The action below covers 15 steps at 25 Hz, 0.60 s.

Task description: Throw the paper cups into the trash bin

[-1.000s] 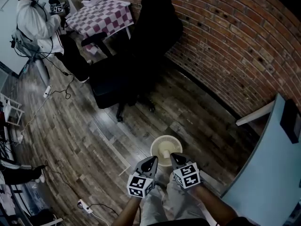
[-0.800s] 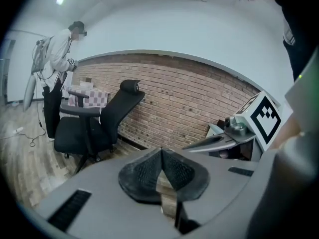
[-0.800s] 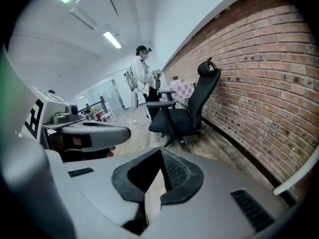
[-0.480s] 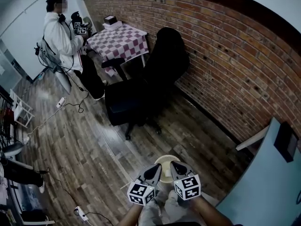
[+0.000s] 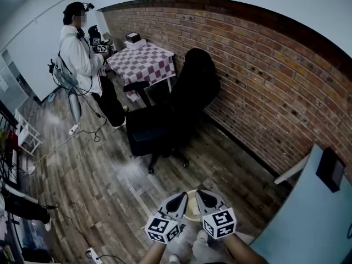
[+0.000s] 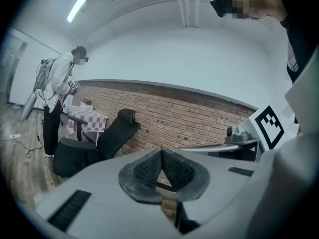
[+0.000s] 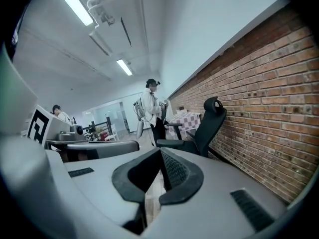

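**Zero paper cups in view; trash bin [image 5: 191,209] lies just under both tips**

No cup shows in any view, neither held nor on the floor [image 5: 99,169]. Whether any lie inside the bin cannot be told, since only a cream sliver of its rim shows in the head view. The bin stands upright with its mouth facing up; being round, it has no long axis to line up with.

That sliver sits between the left gripper [image 5: 180,196] and the right gripper [image 5: 201,193], just beyond and below their tips. Neither is clearly nearer, so either hand could drop into it. Each gripper view shows its ribbed pads pressed together with nothing between them: both are clenched and empty. Both gripper cameras look out level across the room, so the bin is below their sight. My judgement is that any coming move turns on fetching a cup first, not on the bin.

Farther out stand a black office chair [image 5: 176,109], a checked table [image 5: 144,62] and a brick wall [image 5: 264,81], with another person [image 5: 80,59] by the table.

No brand, label or readable writing appears; the marker cubes [image 5: 162,228] carry only black-and-white squares.
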Each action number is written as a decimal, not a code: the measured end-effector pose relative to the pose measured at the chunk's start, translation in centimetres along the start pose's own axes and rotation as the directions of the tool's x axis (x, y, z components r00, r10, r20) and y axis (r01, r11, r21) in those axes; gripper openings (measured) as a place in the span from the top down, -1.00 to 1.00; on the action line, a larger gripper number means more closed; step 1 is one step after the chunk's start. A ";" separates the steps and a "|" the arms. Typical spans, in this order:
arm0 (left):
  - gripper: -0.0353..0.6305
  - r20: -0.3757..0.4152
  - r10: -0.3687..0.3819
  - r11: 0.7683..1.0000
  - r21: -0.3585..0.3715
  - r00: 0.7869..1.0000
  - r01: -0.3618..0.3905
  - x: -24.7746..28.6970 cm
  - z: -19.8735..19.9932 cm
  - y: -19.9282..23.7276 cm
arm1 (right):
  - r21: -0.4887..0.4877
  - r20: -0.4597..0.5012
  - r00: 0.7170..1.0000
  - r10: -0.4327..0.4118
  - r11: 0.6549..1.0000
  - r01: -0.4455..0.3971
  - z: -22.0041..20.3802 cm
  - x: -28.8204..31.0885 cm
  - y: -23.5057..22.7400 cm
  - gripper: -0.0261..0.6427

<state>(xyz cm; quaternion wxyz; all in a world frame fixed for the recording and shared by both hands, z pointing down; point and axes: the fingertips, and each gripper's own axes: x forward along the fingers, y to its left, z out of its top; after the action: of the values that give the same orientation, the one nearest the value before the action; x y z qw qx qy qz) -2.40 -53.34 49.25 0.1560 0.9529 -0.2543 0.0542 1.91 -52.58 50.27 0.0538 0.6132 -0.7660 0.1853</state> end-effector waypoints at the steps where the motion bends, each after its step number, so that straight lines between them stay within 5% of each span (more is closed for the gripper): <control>1: 0.87 0.007 -0.003 1.000 0.007 1.000 0.003 -0.3 0.4 -0.2 | -0.001 0.008 1.000 0.000 1.000 0.000 0.2 -0.3 0.3 0.90; 15: 0.87 0.041 -0.130 0.987 0.103 0.991 0.125 -8.7 3.0 -3.3 | -0.043 0.092 0.992 -0.080 0.995 0.085 1.4 -5.8 8.6 0.90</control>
<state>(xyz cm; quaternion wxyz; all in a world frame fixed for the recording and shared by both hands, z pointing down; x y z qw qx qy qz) -8.16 -47.52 43.89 0.1053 0.9748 -0.1935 0.0339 -4.76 -46.19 45.27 0.0411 0.6507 -0.7458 0.1368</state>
